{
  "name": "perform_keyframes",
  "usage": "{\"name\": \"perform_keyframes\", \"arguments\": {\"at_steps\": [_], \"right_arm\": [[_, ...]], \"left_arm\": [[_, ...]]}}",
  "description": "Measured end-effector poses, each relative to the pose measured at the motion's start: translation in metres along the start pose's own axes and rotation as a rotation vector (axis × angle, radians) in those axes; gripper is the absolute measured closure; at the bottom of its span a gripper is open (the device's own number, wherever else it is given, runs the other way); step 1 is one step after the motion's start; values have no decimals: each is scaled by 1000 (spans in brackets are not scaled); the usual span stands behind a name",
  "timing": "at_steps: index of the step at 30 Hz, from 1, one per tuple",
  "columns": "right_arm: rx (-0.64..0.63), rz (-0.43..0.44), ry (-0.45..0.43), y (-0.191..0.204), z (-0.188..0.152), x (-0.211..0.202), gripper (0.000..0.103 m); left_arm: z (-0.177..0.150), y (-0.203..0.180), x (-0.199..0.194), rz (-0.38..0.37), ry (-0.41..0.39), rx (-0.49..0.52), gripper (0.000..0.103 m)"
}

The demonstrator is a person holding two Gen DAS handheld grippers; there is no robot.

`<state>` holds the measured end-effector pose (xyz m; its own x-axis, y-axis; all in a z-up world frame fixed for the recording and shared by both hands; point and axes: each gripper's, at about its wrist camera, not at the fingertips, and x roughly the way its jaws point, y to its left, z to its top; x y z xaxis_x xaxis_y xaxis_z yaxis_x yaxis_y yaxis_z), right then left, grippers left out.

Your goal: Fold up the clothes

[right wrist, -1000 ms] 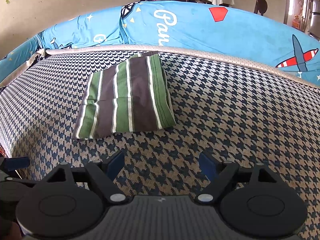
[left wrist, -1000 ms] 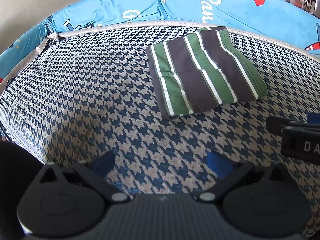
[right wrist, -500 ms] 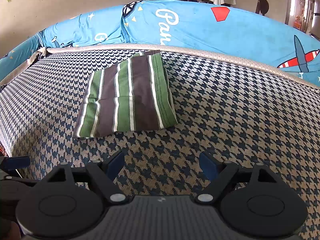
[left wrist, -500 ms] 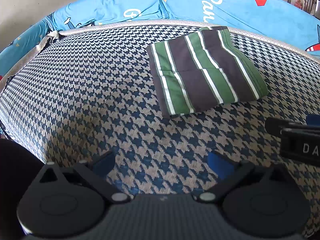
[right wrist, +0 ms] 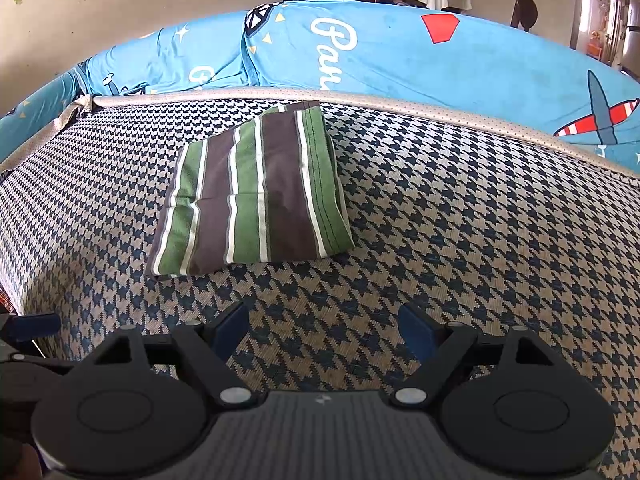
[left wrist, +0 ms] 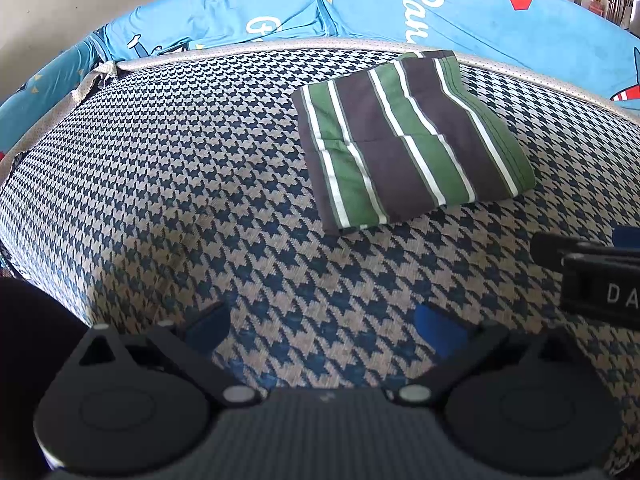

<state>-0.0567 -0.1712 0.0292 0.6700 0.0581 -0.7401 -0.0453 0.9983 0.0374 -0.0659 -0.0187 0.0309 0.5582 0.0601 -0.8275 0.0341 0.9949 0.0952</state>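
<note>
Cloth [left wrist: 412,136], green, dark and white striped, lies folded in neat rectangle on houndstooth mat [left wrist: 180,184], toward mat's far edge, one corner touching beige piping [right wrist: 440,110]. Left gripper [left wrist: 320,322] hovers low over mat near cloth, fingers spread wide, nothing held. Right gripper [right wrist: 324,326] likewise agape and empty, near side of cloth, apart from it. Blue sheet [right wrist: 400,56] with plane print and white lettering lies beyond piping.
</note>
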Motion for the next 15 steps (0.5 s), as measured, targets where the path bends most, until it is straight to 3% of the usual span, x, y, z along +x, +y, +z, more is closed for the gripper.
{"name": "perform_keyframes", "arguments": {"at_steps": [15], "right_arm": [[55, -61, 6, -36, -5, 1, 21]], "left_arm": [[0, -8, 3, -45, 3, 26, 0]]}}
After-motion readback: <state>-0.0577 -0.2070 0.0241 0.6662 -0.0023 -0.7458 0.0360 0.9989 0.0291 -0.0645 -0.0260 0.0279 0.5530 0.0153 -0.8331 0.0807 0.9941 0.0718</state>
